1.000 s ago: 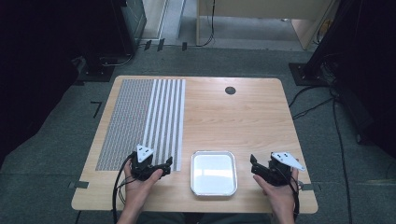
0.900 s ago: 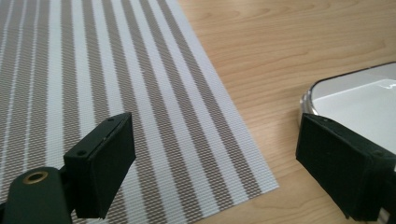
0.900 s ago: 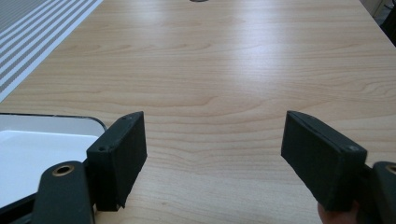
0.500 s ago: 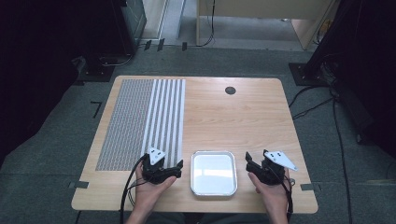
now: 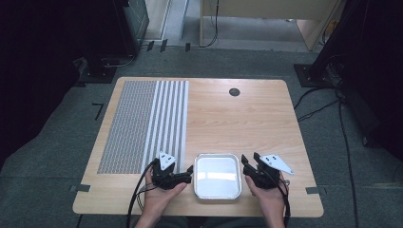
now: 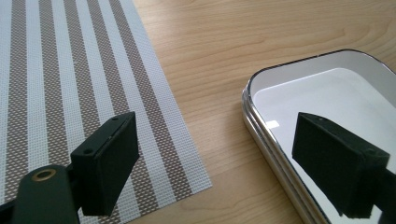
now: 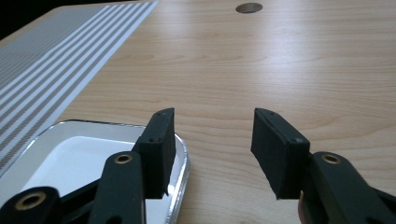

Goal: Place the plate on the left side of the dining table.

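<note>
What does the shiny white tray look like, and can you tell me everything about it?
The tray is a shallow rectangle with rounded corners, white and glossy inside, with a silvery metal-looking rim. It is empty and lies flat on the wooden table, near the person's edge, right of the striped mat. The left gripper and right gripper flank it, jaws open around its side rims; I can't tell whether any pad touches it.

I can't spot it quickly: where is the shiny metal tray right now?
In the high view the tray sits at the table's near edge, between the left gripper and right gripper, just right of the striped mat.
</note>
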`<state>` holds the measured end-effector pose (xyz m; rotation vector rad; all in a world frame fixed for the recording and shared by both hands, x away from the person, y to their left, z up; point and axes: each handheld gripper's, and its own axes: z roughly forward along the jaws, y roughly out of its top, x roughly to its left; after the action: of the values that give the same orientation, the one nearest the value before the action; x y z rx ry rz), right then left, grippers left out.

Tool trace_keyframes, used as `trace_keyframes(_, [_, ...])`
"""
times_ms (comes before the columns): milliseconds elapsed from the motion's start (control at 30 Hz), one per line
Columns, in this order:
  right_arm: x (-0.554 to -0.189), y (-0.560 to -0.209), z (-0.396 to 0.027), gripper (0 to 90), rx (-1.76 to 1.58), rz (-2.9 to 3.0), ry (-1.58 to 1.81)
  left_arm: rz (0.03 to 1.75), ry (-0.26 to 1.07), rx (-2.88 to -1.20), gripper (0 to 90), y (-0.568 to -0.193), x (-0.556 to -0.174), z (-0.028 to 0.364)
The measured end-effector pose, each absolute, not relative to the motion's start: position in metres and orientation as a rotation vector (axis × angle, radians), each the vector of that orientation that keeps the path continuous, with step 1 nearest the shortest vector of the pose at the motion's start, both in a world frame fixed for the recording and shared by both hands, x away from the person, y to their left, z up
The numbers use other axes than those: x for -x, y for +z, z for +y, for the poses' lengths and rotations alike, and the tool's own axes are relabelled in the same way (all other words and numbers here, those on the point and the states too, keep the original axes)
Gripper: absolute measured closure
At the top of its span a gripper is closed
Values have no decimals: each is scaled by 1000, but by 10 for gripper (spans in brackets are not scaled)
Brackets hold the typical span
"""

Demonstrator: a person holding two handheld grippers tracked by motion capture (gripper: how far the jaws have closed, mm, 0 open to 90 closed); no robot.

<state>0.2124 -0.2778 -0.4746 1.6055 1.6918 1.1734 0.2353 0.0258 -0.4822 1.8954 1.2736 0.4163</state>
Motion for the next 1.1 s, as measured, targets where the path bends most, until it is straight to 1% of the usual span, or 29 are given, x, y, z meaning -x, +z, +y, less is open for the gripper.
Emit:
trace_keyframes(100, [-212,-475,-273,526,-1594,1699,1186,1275,412,-1899,164,-483,-234,22])
trace_keyframes(200, [-212,-477,-269,537,-1582,1705,1209,1290,420,-1909,225,-484,-232,17])
trace_keyframes(267, [-212,-477,-267,556,-1578,1717,1220,1285,418,-1917,232,-485,-231,14])
trace_keyframes(433, [-211,-479,-260,562,-1595,1756,1223,1278,406,-1927,262,-489,-228,9])
trace_keyframes(600, [-212,-481,-257,631,-1623,1785,1242,1284,388,-1925,304,-491,-224,3])
trace_keyframes(700, [-211,-483,-255,639,-1636,1797,1250,1285,383,-1921,363,-492,-223,1])
trace_keyframes(733, [-211,-483,-254,641,-1640,1797,1252,1278,375,-1907,398,-492,-222,2])
trace_keyframes(767, [-211,-484,-253,649,-1640,1797,1261,1272,368,-1900,453,-492,-221,2])
trace_keyframes(900, [-211,-484,-253,676,-1652,1784,1258,1256,343,-1889,567,-493,-221,5])
trace_keyframes(1000, [-210,-484,-256,687,-1674,1771,1262,1244,324,-1901,634,-494,-221,5])
trace_keyframes(1100, [-209,-486,-257,717,-1710,1768,1230,1229,284,-1924,675,-496,-221,5])
